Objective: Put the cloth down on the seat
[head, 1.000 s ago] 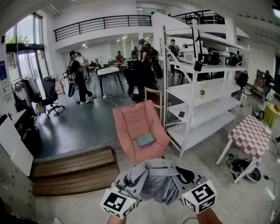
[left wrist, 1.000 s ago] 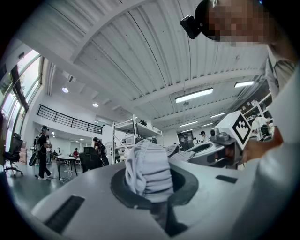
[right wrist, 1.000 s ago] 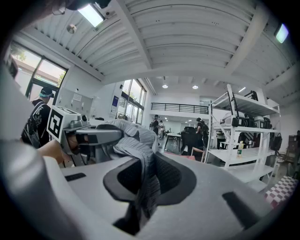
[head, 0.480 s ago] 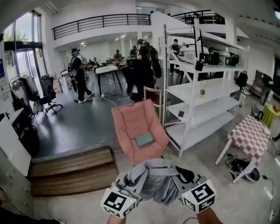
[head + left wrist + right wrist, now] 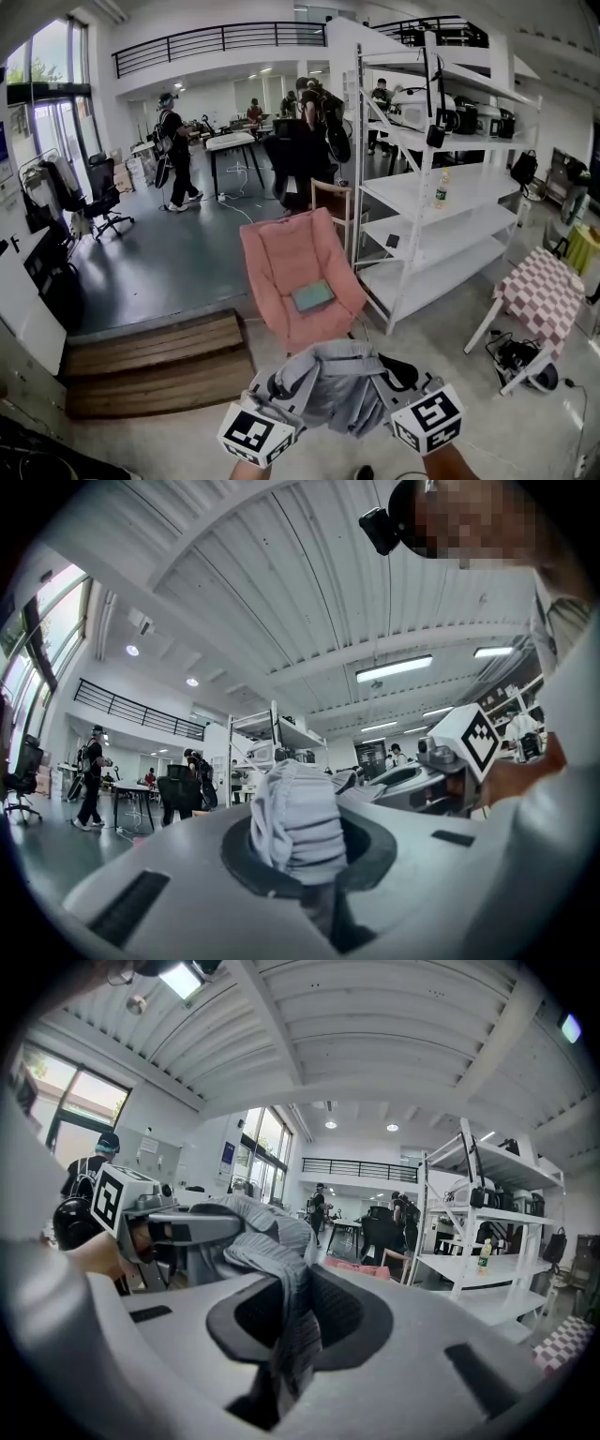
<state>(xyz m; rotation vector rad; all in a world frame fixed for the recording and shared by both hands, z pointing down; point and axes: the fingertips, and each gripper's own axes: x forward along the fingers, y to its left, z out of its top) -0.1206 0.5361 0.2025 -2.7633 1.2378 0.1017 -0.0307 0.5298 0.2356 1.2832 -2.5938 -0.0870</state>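
Risk comes first. The cloth hangs bunched between our two tongs, in the air in front of the pink seat and apart from it. Letting go from here would, we judge, drop it on the floor short of the seat's front edge. A flat greenish pad lies on the seat cushion toward its right edge, and cloth laid carelessly could cover it or push it off. Loose folds sag below our grips. They could catch on the seat's front edge as we bring the cloth in, leaving it crumpled or half over that edge. Opening one side before the other would leave the cloth swinging from a single pinch. The white shelf rack stands just beside the seat's right side, so a wide right-hand sweep might brush it.

Our left gripper is closed almost fully, its jaws pinching a gathered, ribbed hem of the cloth. Our right gripper is closed too, clamping a thin fold that drapes down through its jaws. We hold both hands low at the bottom edge of the head view, side by side and pointing roughly level toward the seat. The marker cubes face up at us, and the cloth bridges the two grippers.
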